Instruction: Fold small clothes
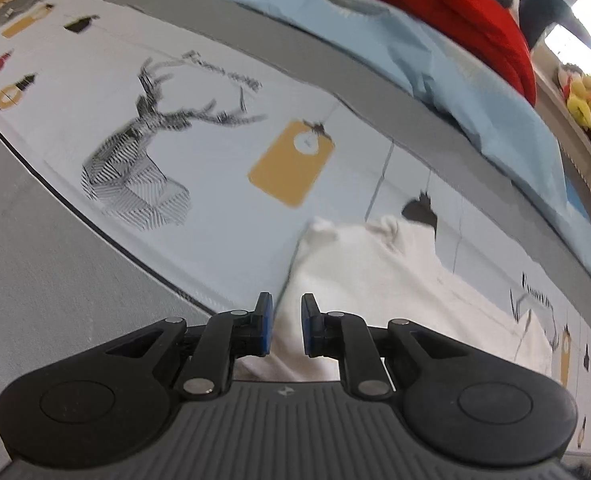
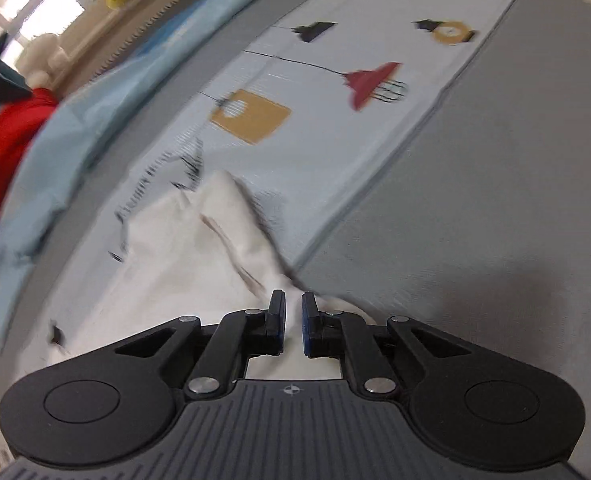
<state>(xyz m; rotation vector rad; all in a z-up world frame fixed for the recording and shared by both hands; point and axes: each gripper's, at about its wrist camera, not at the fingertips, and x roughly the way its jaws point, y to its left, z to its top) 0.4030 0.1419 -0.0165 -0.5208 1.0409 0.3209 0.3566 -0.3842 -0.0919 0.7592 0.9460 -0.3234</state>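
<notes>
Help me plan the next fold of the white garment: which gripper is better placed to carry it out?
Probably right. The right gripper sits at a lifted, creased edge of the white garment with cloth between its pads; the left gripper is over flat cloth.

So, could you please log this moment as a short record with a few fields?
surface: printed sheet with deer and lamp drawings, over grey bedding
garment: white garment, rumpled, not yet folded flat
left gripper: fingers narrowly apart, white cloth between them; grip unclear
right gripper: fingers narrowly apart, cloth between; grip unclear
background: light blue cloth, red garment, plush toys
</notes>
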